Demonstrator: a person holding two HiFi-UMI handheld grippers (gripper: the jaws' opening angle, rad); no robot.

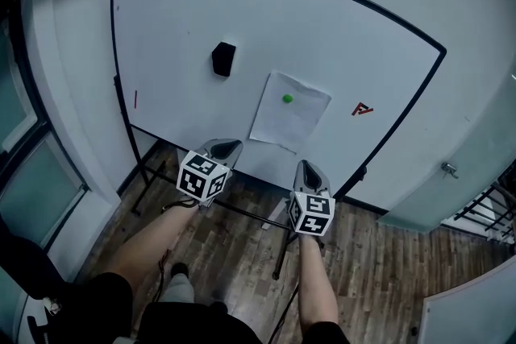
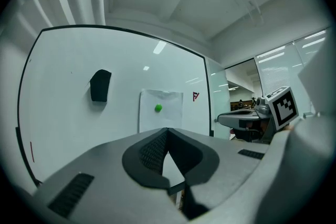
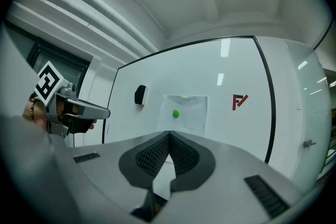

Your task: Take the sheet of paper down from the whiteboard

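— How many sheets are up there?

— One. A single paper [image 1: 290, 121] on the whiteboard [image 1: 161, 20], low and a little right of the middle. One green magnet [image 1: 287, 99] holds it near its top edge.

— What else is on the board?

— Three things. One black eraser [image 1: 223, 59] sits up and to the left of the paper, apart from it. One red logo [image 1: 363, 109] is off to the paper's right, and one short red stroke [image 1: 135, 99] is near the left frame.

— And the grippers?

— Two, side by side, both level and aimed at the board. The left gripper [image 1: 227, 147] has its jaws pressed together with nothing between them. The right gripper [image 1: 309, 172] is the same, closed and empty. Neither touches the paper; the board stands ahead of both.

— Cubes?

— One cube [image 1: 201, 176] on each, so two.
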